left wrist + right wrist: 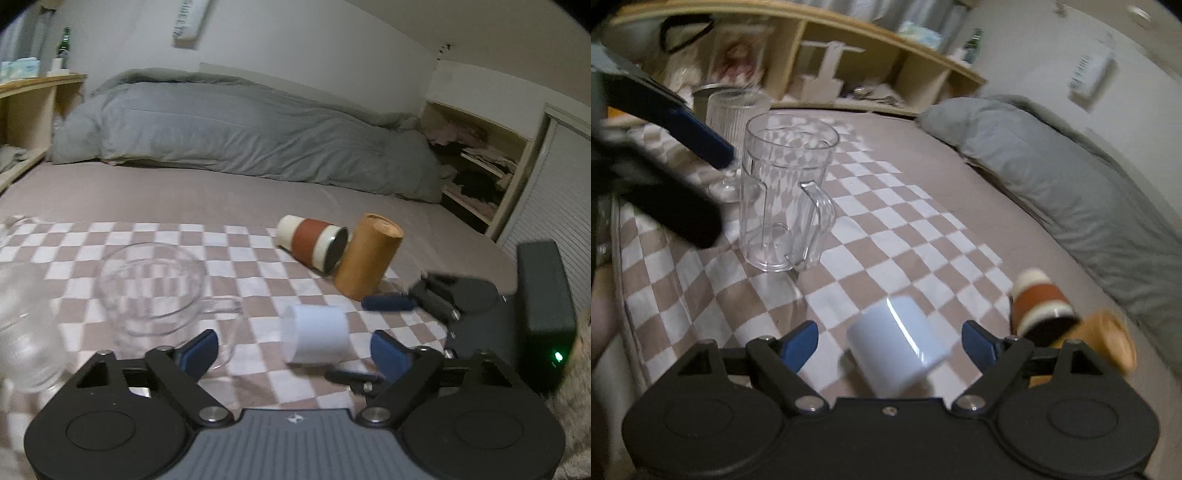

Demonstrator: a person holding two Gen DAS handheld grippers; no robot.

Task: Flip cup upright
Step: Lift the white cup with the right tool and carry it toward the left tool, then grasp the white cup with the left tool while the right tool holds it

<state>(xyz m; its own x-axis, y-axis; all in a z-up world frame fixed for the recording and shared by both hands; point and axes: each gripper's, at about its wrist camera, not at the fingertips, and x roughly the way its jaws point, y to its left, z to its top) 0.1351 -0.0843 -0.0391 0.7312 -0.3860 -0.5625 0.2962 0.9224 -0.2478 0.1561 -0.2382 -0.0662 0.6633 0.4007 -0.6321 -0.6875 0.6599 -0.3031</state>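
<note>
A white cup (317,336) lies on its side on the checkered cloth (155,236). It lies between the open blue fingers of my left gripper (295,350), untouched. In the right wrist view the same white cup (897,345) lies between the open fingers of my right gripper (889,345), also untouched. The right gripper shows in the left wrist view at the right, its blue fingertip (388,303) beside the cup. The left gripper's blue finger (687,133) shows at the upper left of the right wrist view.
A clear glass mug (783,195) stands upright on the cloth, with a ribbed glass (733,122) behind it. A red-and-cream cup (314,240) lies on its side against a tan cylinder (369,254). A grey duvet (240,129) lies behind. Wooden shelves (871,51) stand beyond.
</note>
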